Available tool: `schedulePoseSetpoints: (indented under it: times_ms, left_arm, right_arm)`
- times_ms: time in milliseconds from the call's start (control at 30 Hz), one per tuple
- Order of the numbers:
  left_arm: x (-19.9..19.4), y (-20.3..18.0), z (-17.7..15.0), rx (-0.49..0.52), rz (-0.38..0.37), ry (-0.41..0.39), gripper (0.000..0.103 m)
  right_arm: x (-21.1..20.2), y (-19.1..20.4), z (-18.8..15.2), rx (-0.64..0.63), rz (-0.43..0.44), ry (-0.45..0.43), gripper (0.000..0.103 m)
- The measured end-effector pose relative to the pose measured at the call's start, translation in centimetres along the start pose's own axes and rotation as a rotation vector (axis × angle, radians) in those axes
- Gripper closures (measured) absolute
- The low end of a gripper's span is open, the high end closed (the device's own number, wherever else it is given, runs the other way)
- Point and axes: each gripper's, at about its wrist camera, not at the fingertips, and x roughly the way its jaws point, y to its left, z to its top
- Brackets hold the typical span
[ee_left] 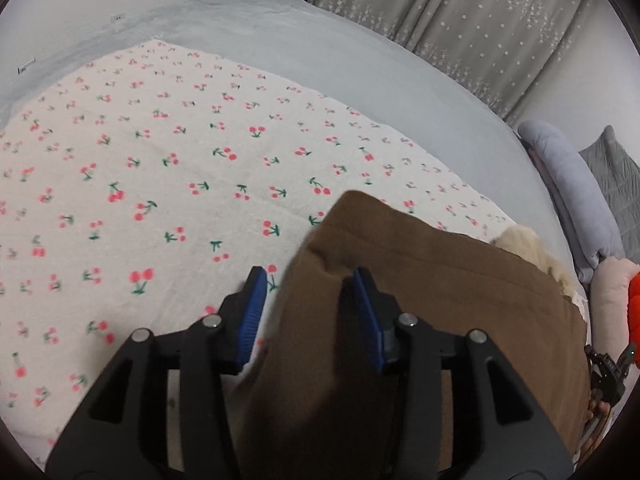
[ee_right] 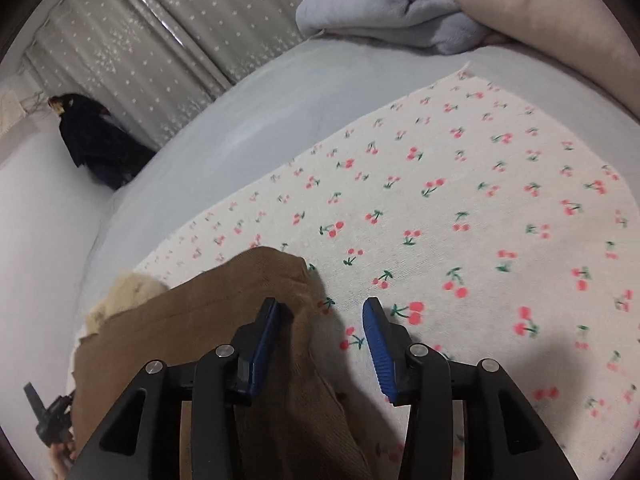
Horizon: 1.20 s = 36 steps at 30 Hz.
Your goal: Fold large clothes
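**Brown coat on bed, both tools part open**

Coat [ee_left: 420, 320] lies on cherry-print sheet [ee_left: 160, 184] over the bed [ee_left: 360, 64], cream lining [ee_left: 524, 248] showing at one edge. L tool [ee_left: 308, 300]: jaws apart, coat fabric between pads, not pinched. R tool [ee_right: 324, 320]: jaws apart, straddling coat's edge w/ sheet showing in the gap. Pillows [ee_right: 384, 8] at bed's far side.
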Motion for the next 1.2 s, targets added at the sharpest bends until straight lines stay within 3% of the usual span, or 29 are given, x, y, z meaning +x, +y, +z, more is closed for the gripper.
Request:
schedulePoseSetpoints:
  times_ms: [167,233,333,467,567,667,767,833,967,1100,1200]
  left_arm:
    - [-6.0,-3.9,-1.5,0.185,0.017,-0.082,0.053]
    - [-8.3,-5.8,-3.0,0.24,-0.013,-0.095,0.039]
    - [-10.5,-8.2,-5.6,0.295,-0.075,-0.09,0.033]
    - [-11.9,-10.8,-9.6,0.373,-0.115,-0.087,0.026]
    - [-11.1,-11.2,-12.2,0.421,-0.106,-0.075,0.025]
    - [-8.5,-9.8,-14.2,0.433,-0.02,0.006,0.025]
    - [-8.4,-7.3,-15.5,0.348,0.034,0.004,0.025]
    - [-10.5,-6.5,-16.0,0.287,0.048,-0.018,0.025]
    - [-13.8,-6.7,-17.8,0.262,0.02,-0.079,0.016]
    - [-13.8,-8.2,-18.3,0.32,0.031,-0.041,0.015]
    - [-13.1,-8.6,-19.1,0.327,-0.014,-0.026,0.015]
  right_arm:
    - [-6.3,3.6,-2.6,-0.231,0.001,-0.029,0.054]
    - [-7.8,5.6,-4.5,-0.308,0.006,-0.036,0.048]
    - [-9.6,8.4,-7.6,-0.401,0.028,-0.037,0.04]
    - [-10.4,10.7,-11.6,-0.509,0.023,-0.055,0.038]
    - [-10.4,10.0,-13.6,-0.507,0.015,-0.047,0.036]
    - [-9.7,7.2,-15.1,-0.499,-0.059,-0.003,0.036]
    - [-10.3,3.8,-15.4,-0.447,-0.101,0.005,0.036]
    - [-11.7,1.9,-15.4,-0.395,-0.166,-0.007,0.028]
    - [-14.2,-0.3,-14.6,-0.287,-0.061,0.022,0.027]
    - [-15.4,-0.7,-14.7,-0.245,0.069,0.022,0.027]
    - [-13.4,0.2,-15.8,-0.258,0.14,0.083,0.031]
